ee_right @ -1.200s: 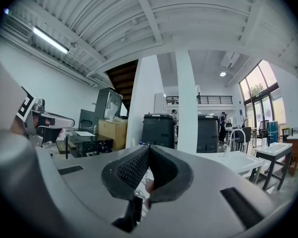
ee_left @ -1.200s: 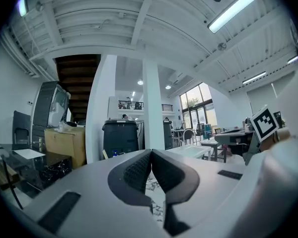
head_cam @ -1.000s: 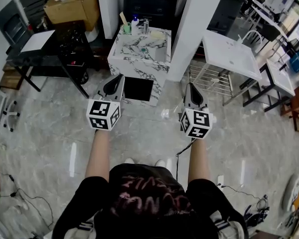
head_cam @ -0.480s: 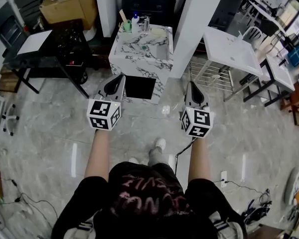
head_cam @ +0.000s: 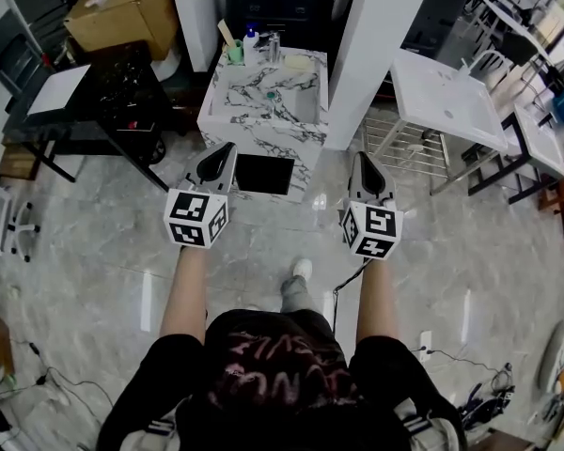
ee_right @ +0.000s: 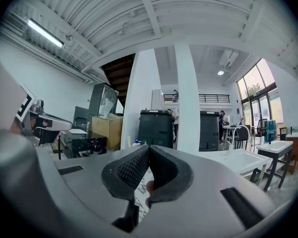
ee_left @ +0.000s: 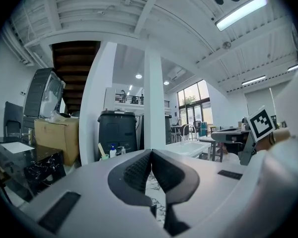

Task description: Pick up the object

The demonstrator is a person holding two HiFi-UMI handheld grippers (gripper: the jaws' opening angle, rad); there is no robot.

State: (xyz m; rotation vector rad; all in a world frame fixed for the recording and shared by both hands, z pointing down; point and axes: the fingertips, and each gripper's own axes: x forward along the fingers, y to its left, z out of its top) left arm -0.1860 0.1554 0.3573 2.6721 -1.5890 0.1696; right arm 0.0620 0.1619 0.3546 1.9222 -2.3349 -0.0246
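Note:
A marble washstand [head_cam: 254,111] stands ahead, beyond both grippers. On its back edge are a green cup [head_cam: 236,53], a blue-capped bottle [head_cam: 253,38] and a second small bottle [head_cam: 274,47], and a pale dish [head_cam: 299,62] lies beside them. My left gripper [head_cam: 227,146] [ee_left: 151,151] points at the stand's front, shut with nothing between its pads. My right gripper [head_cam: 360,157] [ee_right: 149,147] is level with it at the right, also shut and empty. A pinkish patch shows through the gap below its pads; I cannot tell what it is.
A black table [head_cam: 113,101] with a white sheet [head_cam: 59,88] stands left, with a cardboard box [head_cam: 122,7] behind it. A white column [head_cam: 381,54] rises right of the stand, then a wire rack [head_cam: 404,153] and white tables [head_cam: 446,101]. A cable [head_cam: 343,285] lies on the floor.
The person has stepped forward, and one foot now shows below the grippers. The washstand has come a little nearer. Both grippers keep their pose and stay shut.

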